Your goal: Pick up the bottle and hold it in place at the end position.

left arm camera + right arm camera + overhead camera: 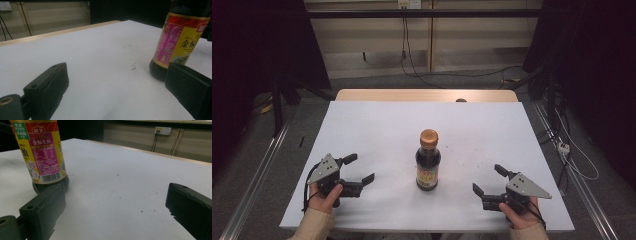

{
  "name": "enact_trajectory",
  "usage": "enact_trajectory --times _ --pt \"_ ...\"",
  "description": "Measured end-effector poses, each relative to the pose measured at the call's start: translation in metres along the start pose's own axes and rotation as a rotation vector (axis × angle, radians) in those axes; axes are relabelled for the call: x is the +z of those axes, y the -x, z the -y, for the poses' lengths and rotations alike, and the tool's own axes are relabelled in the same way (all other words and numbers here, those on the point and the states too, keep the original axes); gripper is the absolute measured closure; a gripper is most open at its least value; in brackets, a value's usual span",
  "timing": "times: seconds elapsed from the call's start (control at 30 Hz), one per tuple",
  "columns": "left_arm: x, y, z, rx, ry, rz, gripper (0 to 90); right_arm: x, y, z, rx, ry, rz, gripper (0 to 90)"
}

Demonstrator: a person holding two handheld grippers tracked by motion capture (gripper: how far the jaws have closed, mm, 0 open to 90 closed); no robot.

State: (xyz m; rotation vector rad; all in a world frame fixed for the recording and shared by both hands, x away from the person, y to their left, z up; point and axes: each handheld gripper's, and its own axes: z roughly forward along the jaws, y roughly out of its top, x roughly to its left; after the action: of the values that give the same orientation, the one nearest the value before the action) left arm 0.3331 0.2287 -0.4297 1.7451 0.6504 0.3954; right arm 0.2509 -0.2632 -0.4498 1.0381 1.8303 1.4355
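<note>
We see the soy sauce bottle (428, 160) standing upright on the white tabletop (382, 125), about midway between its left and right edges and nearer the front edge than the back, its orange cap (429, 137) on. Our left gripper (361, 170) rests near the front-left corner with its jaws spread wide apart and nothing between them, and our right gripper (488, 179) sits near the front-right corner, likewise gaping and empty, both pointing inward toward the bottle and well clear of it
</note>
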Motion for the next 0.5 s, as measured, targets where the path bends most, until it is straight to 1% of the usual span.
enact_trajectory --times 0.07,0.13,0.27,0.33,0.4,0.43,0.47,0.5 --pt "-0.001 0.000 0.000 -0.002 -0.002 0.000 4.8 0.001 0.000 0.000 -0.004 0.000 -0.013 2.7" --pt "-0.001 0.000 0.001 -0.015 0.001 -0.003 4.8 0.002 -0.001 -0.001 -0.006 -0.001 -0.018 2.7" --pt "-0.002 -0.001 0.001 -0.014 0.003 -0.008 4.8 0.004 -0.004 -0.002 -0.014 -0.010 -0.041 2.6" --pt "-0.002 0.000 0.001 -0.014 -0.001 -0.005 4.8 0.006 -0.004 -0.003 -0.004 -0.012 -0.055 2.5" --pt "-0.003 0.000 0.001 -0.009 -0.002 -0.008 4.7 0.007 -0.004 -0.003 -0.007 -0.022 -0.055 2.6" --pt "-0.003 0.001 0.002 -0.009 0.000 -0.010 4.8 0.010 -0.004 -0.004 -0.003 -0.037 -0.063 3.2" --pt "-0.004 0.000 0.002 0.000 -0.009 -0.013 4.8 0.012 -0.004 -0.005 -0.001 -0.032 -0.074 3.3" --pt "-0.004 0.000 0.002 0.005 -0.008 -0.015 4.8 0.014 -0.005 -0.007 -0.008 -0.038 -0.082 3.4"
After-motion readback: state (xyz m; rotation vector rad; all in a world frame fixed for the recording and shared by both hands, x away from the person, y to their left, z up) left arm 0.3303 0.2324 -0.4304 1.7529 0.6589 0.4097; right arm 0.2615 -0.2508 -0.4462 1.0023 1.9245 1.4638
